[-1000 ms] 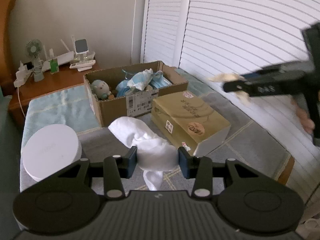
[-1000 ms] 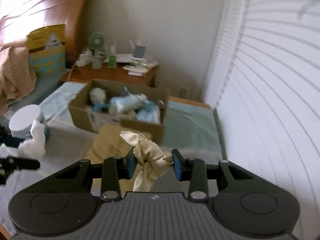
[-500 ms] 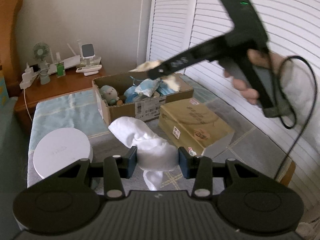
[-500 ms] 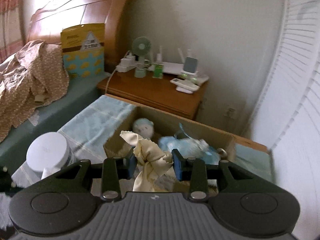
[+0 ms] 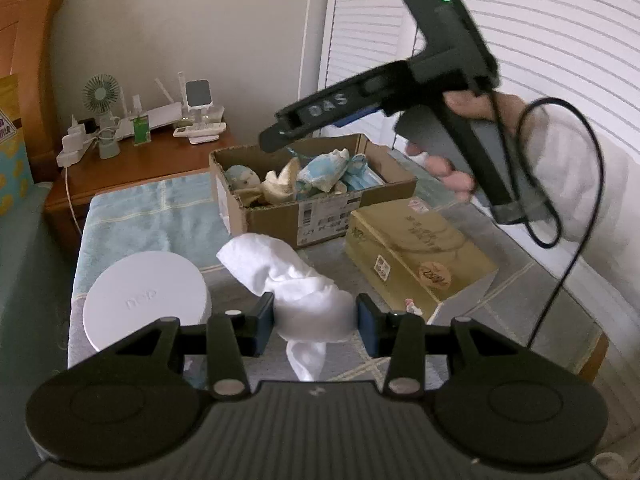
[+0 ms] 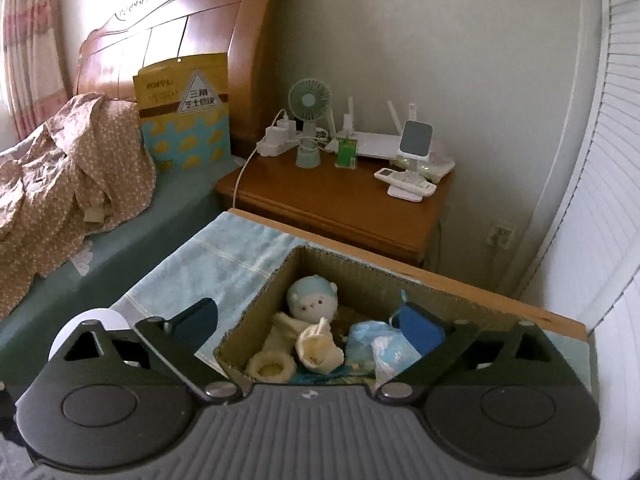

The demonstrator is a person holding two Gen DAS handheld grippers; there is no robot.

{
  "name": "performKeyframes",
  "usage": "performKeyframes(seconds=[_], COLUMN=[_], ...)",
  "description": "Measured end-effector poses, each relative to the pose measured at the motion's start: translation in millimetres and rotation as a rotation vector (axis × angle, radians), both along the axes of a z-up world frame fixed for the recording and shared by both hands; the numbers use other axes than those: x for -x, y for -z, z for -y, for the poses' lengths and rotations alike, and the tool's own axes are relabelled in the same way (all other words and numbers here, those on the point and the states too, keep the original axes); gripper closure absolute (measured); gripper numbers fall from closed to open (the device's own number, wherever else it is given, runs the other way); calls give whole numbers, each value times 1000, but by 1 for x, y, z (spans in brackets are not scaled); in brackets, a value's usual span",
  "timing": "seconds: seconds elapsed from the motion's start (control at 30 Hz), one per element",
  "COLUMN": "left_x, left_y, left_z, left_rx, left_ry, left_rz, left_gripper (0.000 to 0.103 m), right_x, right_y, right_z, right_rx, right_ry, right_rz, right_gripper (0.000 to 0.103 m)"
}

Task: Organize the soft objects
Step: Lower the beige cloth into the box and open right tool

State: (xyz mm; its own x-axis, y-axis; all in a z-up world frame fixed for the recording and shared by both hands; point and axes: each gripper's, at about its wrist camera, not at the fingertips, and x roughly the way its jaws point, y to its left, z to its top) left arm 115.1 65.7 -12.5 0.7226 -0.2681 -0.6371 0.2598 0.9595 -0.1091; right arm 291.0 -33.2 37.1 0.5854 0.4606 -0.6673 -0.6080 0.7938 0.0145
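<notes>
Right tool (image 6: 310, 324) over cardboard box (image 6: 460, 292), jaws opening, nothing between them; cream cloth (image 6: 320, 350) lies in box. Left tool (image 5: 316, 320) clamped on white cloth (image 5: 304, 300), near box.

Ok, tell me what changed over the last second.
The right gripper swung over the cardboard box; its fingers are opening and the cream cloth has dropped inside. The left gripper kept still, shut on the white cloth.
</notes>
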Motion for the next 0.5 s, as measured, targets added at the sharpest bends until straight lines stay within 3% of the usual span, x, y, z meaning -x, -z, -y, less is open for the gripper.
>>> performKeyframes(seconds=[0.5], left_x=[-23], left_y=[-14], left_z=[-2], left_rx=[13], left_ry=[15], left_rz=[-25], left_gripper=[61], right_x=[69], right_y=[-6], right_z=[46], right_rx=[51], right_ry=[112], right_rz=[-14], right_gripper=[0])
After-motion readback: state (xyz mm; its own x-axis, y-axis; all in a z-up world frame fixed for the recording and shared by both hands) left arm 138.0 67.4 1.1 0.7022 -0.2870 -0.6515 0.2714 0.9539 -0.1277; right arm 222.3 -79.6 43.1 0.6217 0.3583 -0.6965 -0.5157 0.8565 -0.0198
